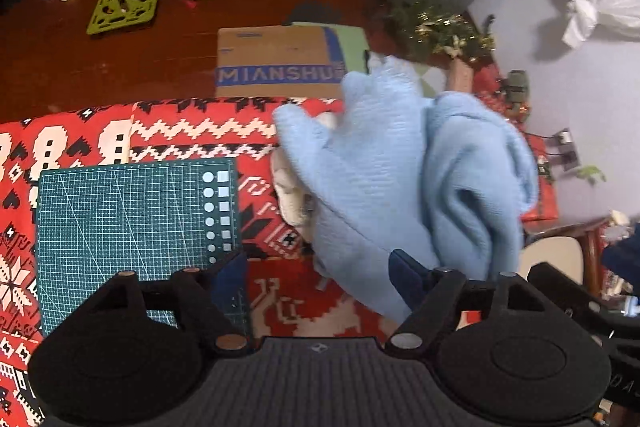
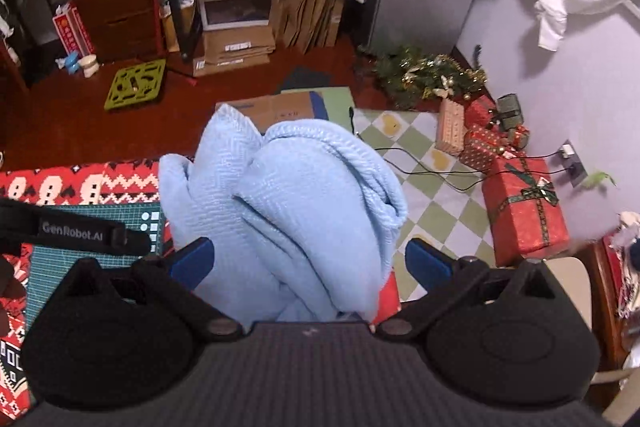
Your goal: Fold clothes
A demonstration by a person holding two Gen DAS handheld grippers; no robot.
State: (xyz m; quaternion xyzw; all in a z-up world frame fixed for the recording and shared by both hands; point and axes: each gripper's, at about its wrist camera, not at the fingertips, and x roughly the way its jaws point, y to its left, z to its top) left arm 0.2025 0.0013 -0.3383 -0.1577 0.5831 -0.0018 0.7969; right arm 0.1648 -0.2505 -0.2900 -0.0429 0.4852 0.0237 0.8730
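Light blue garment (image 2: 288, 211) is bunching between the right gripper's (image 2: 310, 261) wide jaws, over the red cloth (image 1: 192, 131). Left gripper (image 1: 320, 271) is gaping wide, unladen. Left view alone is reading "MIANSHU" on the box (image 1: 276, 61); right alone "GenRobot.AI" on a strap (image 2: 76, 229).

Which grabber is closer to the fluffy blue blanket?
The right gripper: the blue blanket bunches up between its open fingers. The left gripper is beside it, only its right-hand finger at the blanket's edge, over the red patterned cloth.
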